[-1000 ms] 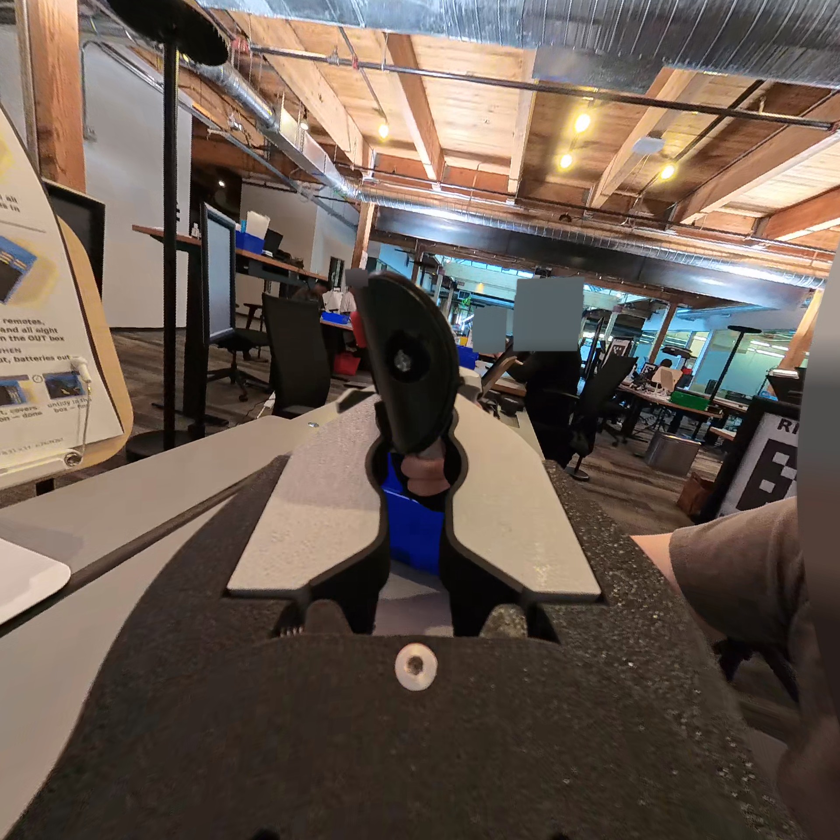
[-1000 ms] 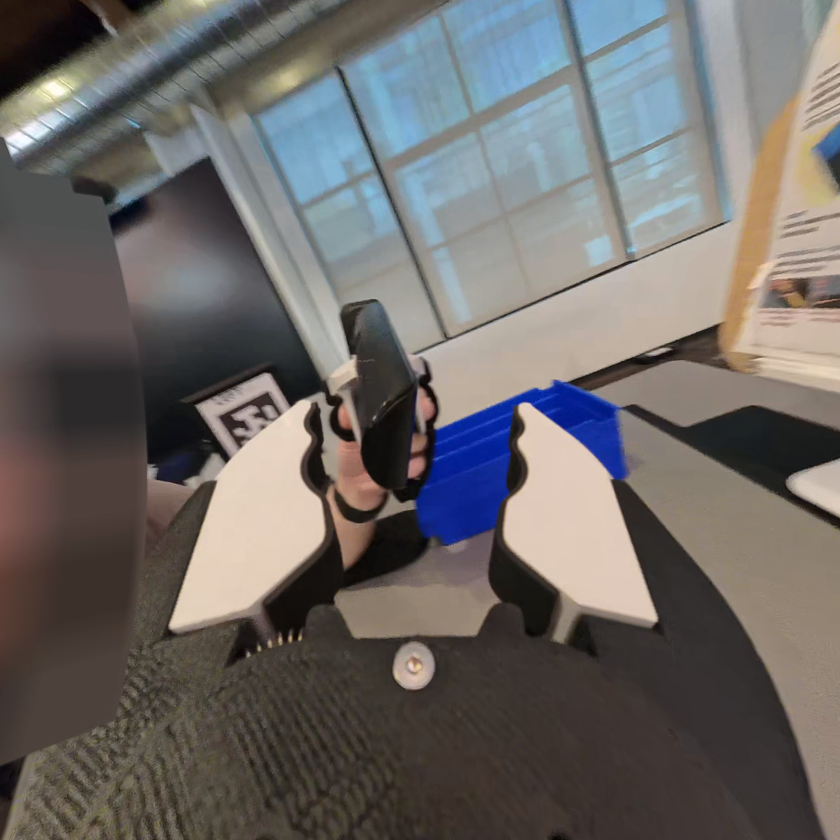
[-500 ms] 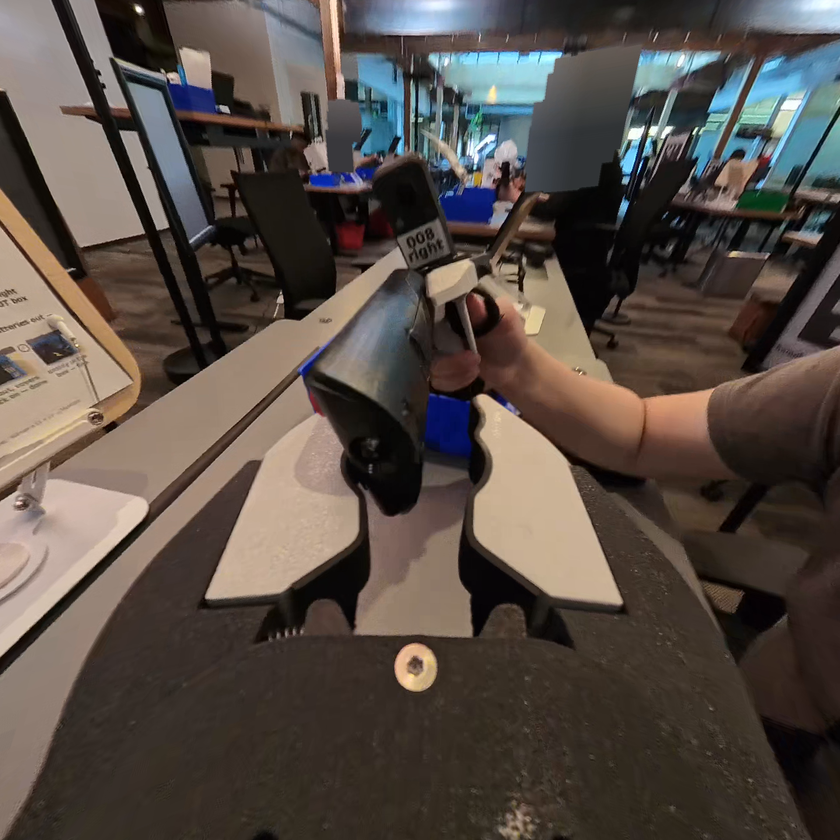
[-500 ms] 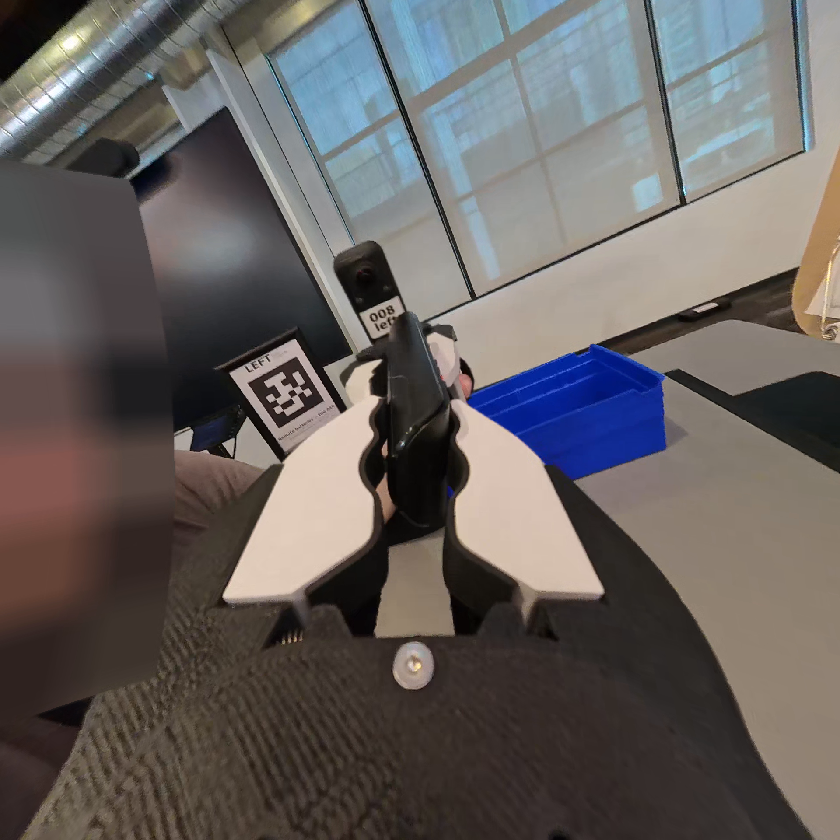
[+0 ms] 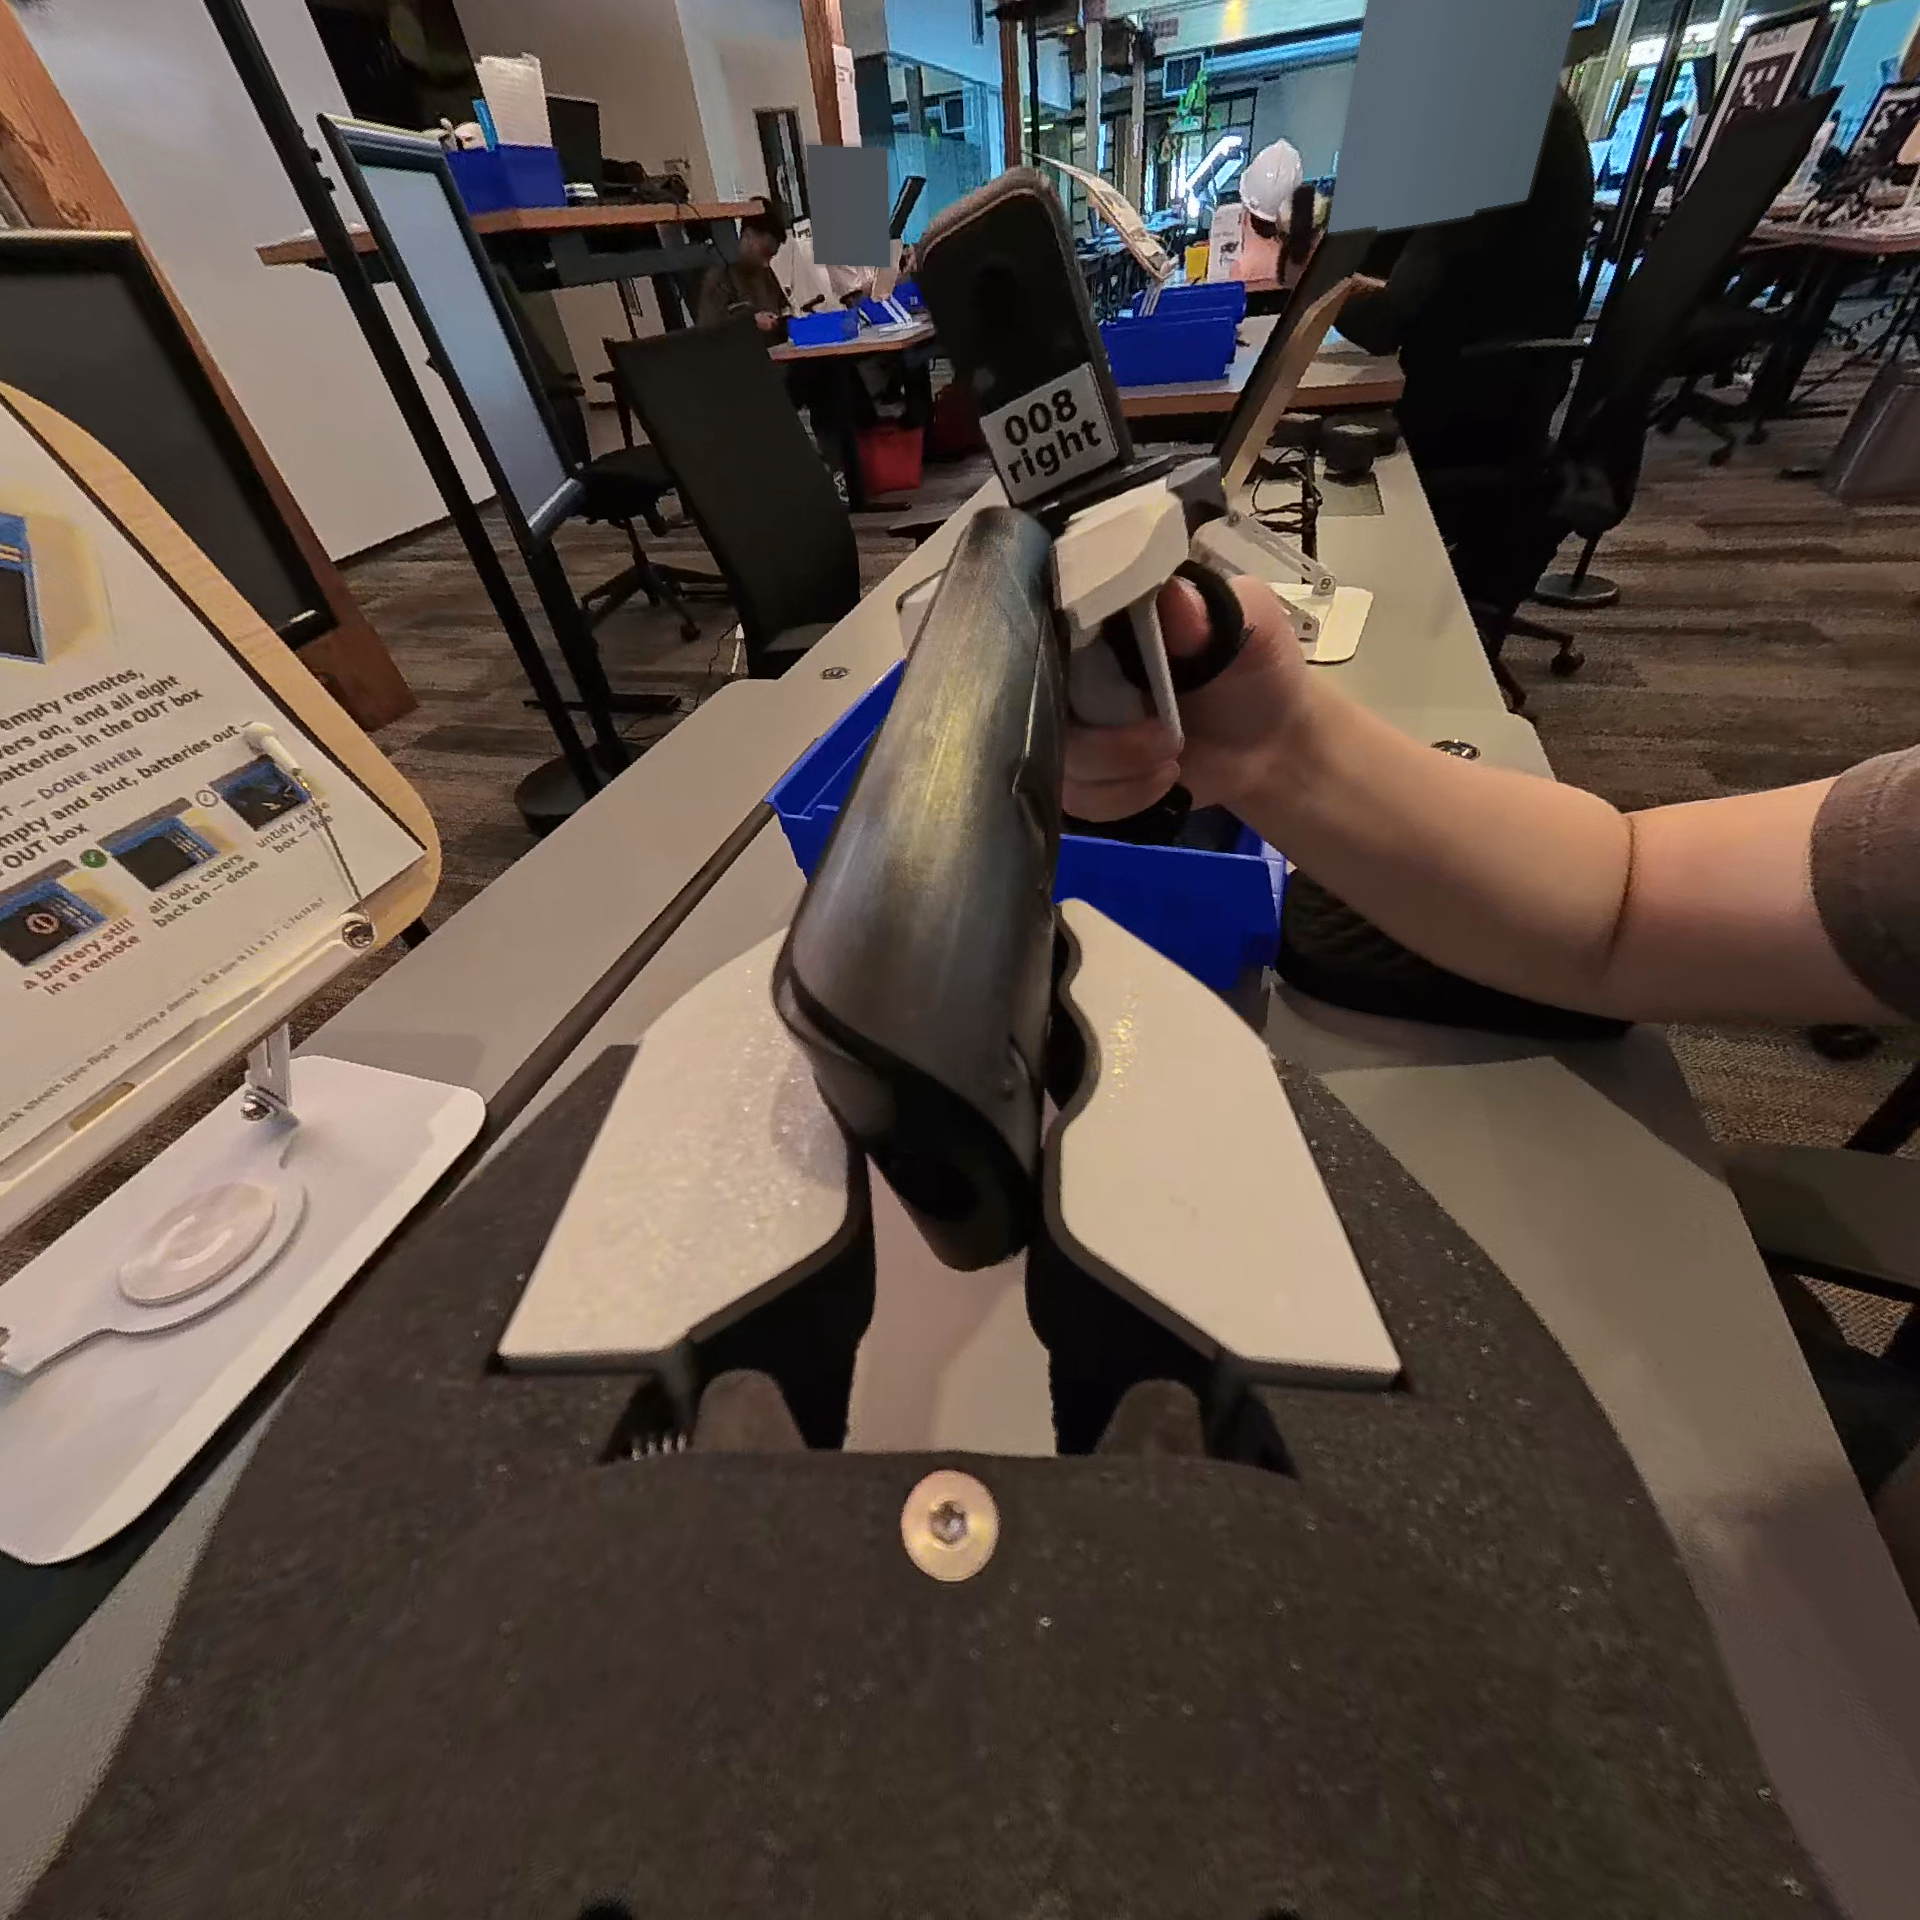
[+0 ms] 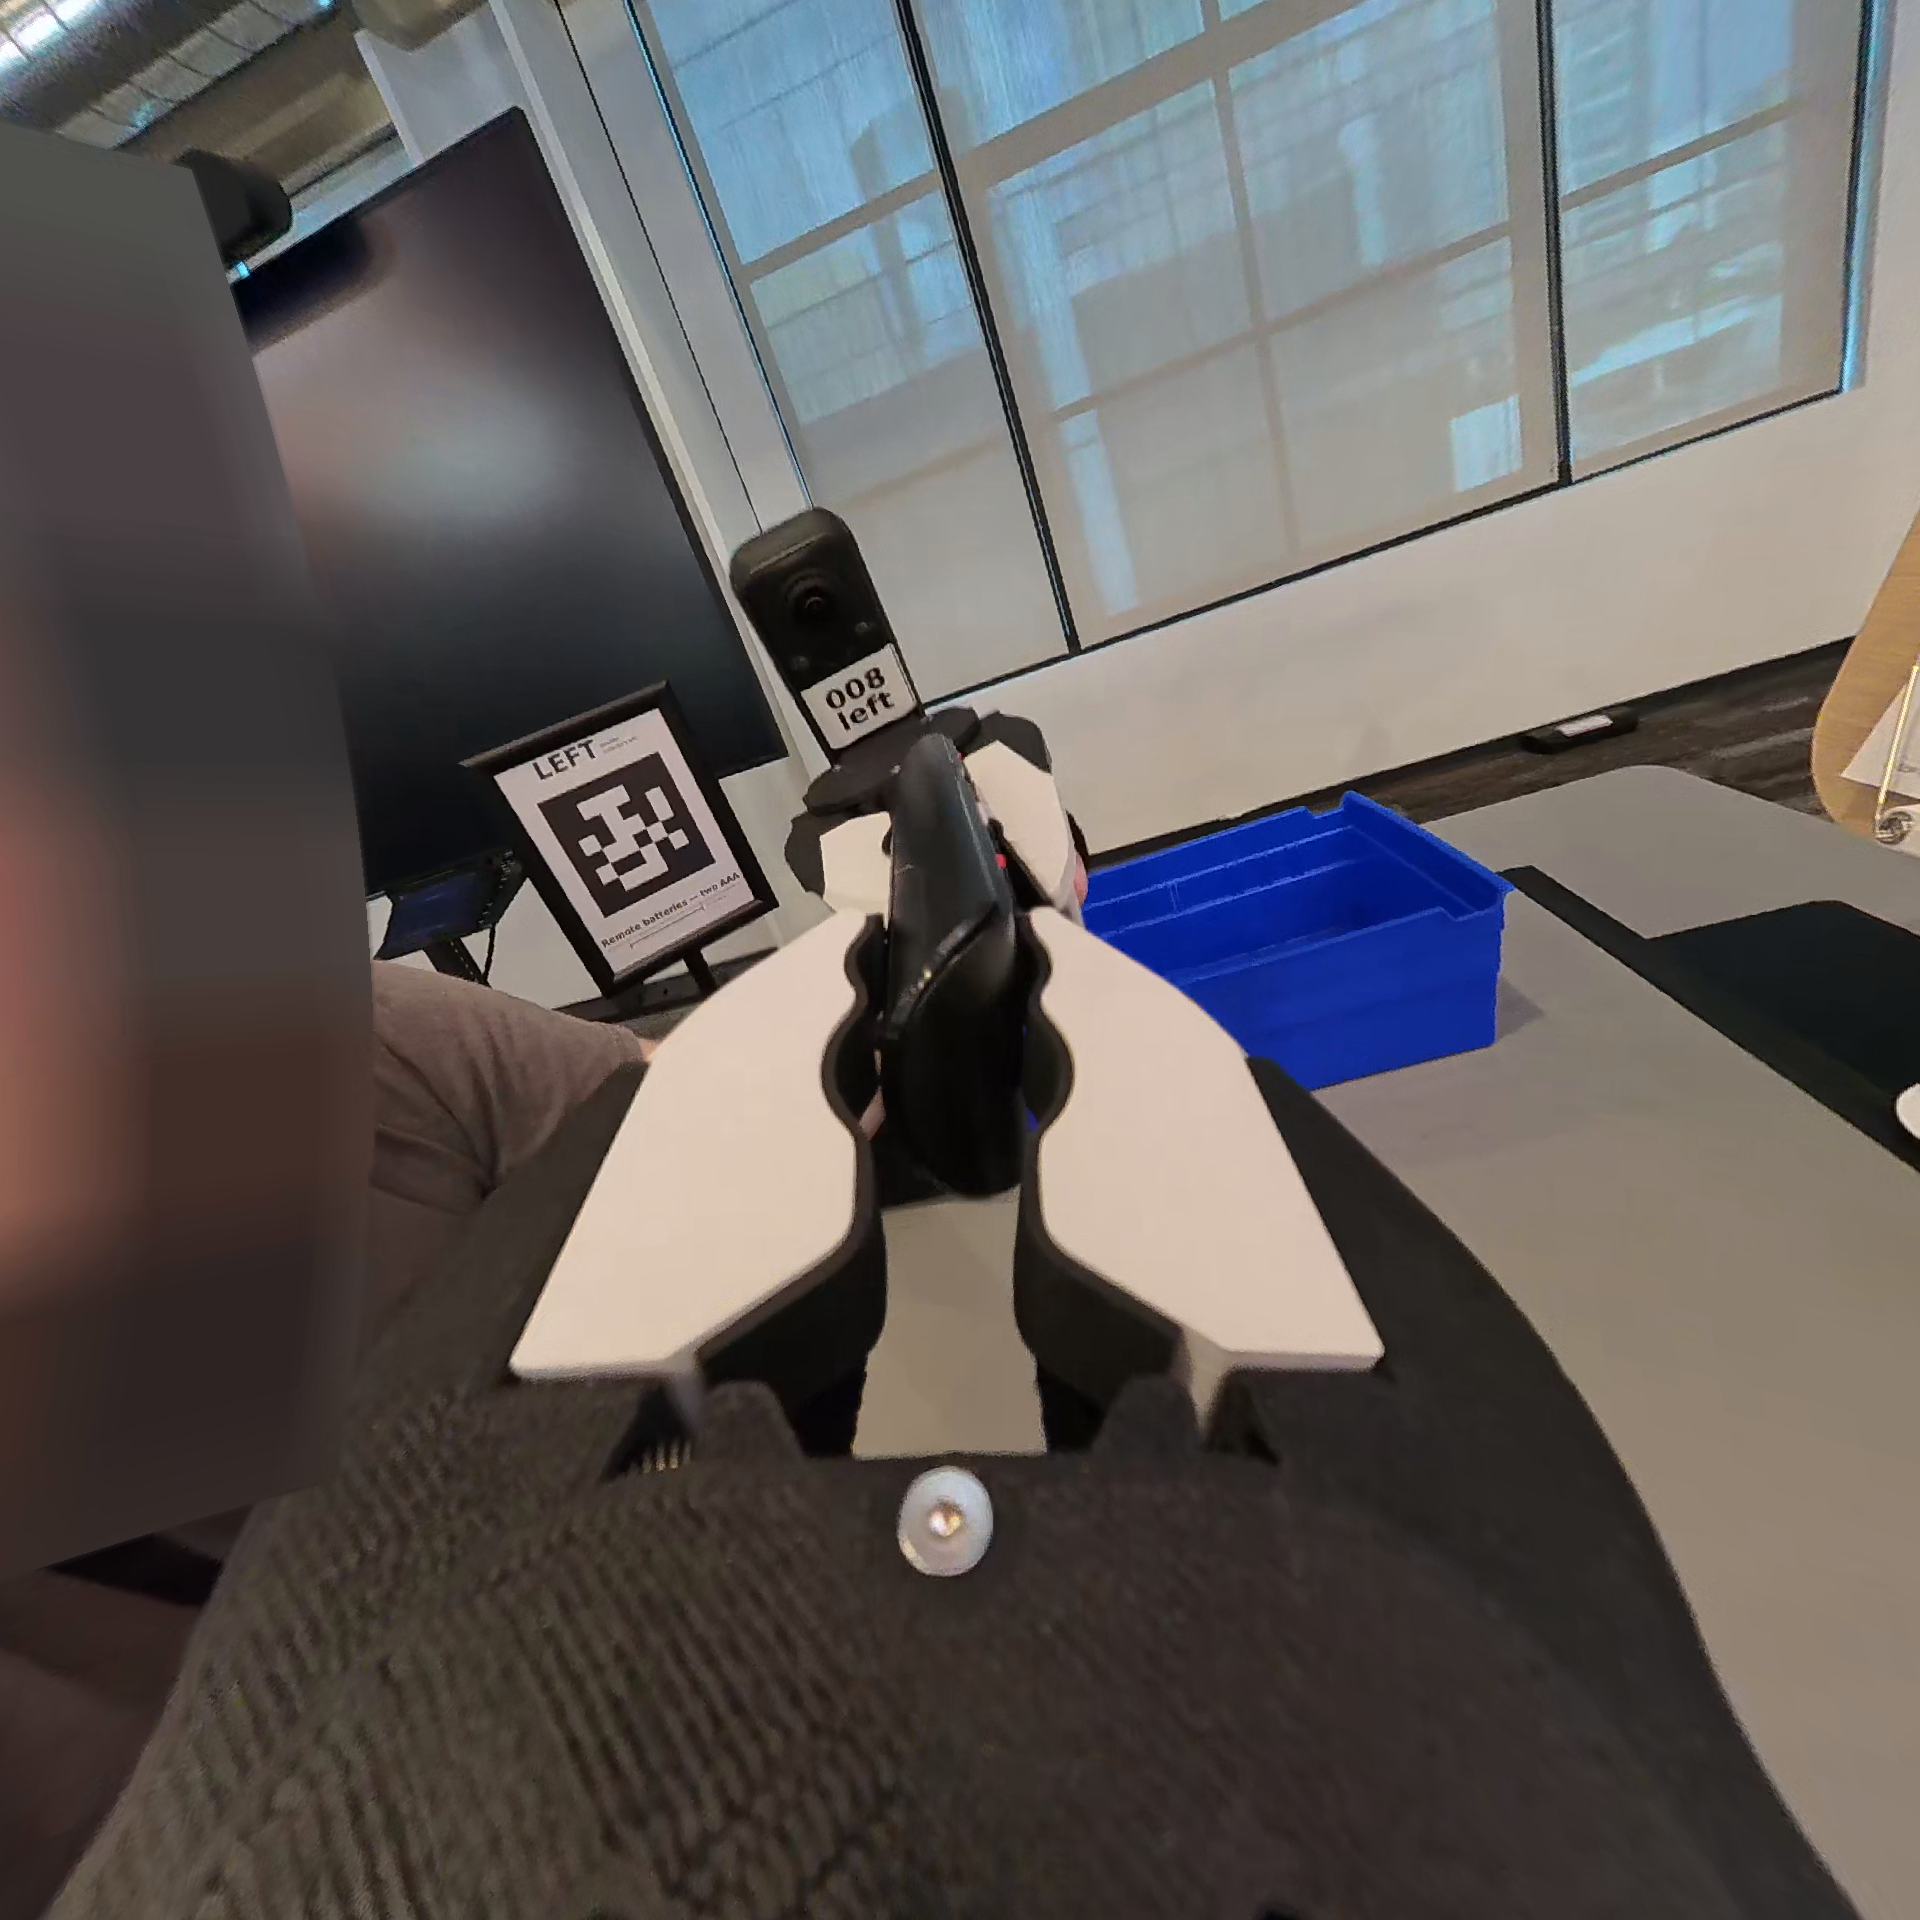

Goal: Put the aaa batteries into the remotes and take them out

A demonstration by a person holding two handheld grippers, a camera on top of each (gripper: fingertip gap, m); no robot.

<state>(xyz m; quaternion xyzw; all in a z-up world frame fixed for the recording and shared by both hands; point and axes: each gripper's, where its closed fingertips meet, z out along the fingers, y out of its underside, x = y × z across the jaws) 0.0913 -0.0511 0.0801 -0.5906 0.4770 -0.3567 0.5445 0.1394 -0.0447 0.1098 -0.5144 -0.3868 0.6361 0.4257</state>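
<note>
Above surface, left tool and right tool nosed crosswise together, each narrowed round the other; true clamp unclear. Probably an alignment pose. Remotes, batteries unseen; blue bin behind.

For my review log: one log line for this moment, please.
left gripper: grip unclear | right gripper: shut on left gripper | blue bin: beyond them | remotes: none visible

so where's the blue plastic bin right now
The blue plastic bin sits on the grey table, right of centre in the right wrist view; in the left wrist view it lies just beyond the fingers, partly hidden behind the other gripper.
</note>
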